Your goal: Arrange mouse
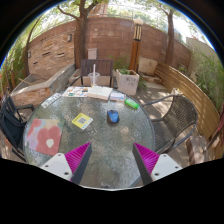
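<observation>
My claw [112, 160] is wide open and holds nothing above the near edge of the round glass surface [60, 160], while the small blue mouse [113, 117], probably light, rigid and slippery, lies far ahead near the centre, best gripped across its sides.

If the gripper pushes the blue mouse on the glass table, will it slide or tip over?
The mouse looks low and rounded, so it should slide rather than tip. The glass table looks smooth, so it may slip or turn easily. It lies beyond the open gripper, untouched.
</observation>
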The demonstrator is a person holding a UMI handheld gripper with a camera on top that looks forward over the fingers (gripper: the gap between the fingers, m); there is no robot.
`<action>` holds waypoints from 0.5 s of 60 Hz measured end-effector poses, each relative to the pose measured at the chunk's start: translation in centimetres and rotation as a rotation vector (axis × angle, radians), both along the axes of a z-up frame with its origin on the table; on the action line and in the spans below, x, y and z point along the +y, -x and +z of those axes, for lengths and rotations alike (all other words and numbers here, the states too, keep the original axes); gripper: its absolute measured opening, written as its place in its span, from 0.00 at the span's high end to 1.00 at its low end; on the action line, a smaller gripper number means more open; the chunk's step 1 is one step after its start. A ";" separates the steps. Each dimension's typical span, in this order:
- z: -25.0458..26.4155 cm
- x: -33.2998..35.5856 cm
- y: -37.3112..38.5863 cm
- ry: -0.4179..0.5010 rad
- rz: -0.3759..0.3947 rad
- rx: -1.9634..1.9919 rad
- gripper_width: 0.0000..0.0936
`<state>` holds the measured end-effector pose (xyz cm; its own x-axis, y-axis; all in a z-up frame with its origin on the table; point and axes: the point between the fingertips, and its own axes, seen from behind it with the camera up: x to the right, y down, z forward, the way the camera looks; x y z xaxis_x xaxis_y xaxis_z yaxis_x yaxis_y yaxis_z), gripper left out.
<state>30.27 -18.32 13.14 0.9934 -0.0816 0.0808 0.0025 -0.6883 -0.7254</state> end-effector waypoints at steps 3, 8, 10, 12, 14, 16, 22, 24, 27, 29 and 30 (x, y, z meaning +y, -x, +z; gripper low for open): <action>-2.4 3.6 -0.8 -0.012 0.006 0.011 0.10; -5.4 9.7 -2.4 -0.044 0.015 0.032 0.10; -6.2 11.6 -2.5 -0.044 0.021 0.039 0.10; -7.4 13.8 -2.9 -0.050 0.027 0.045 0.10; -8.7 15.8 -3.3 -0.052 0.032 0.048 0.11; -9.5 17.4 -3.3 -0.051 0.039 0.050 0.11; -12.2 21.4 -3.3 -0.041 0.069 0.064 0.13; -12.6 22.1 -3.2 -0.043 0.078 0.070 0.13; -13.4 23.2 -3.4 -0.038 0.083 0.069 0.17; -13.8 23.7 -3.4 -0.033 0.086 0.073 0.22; -14.1 24.0 -3.3 -0.031 0.086 0.077 0.24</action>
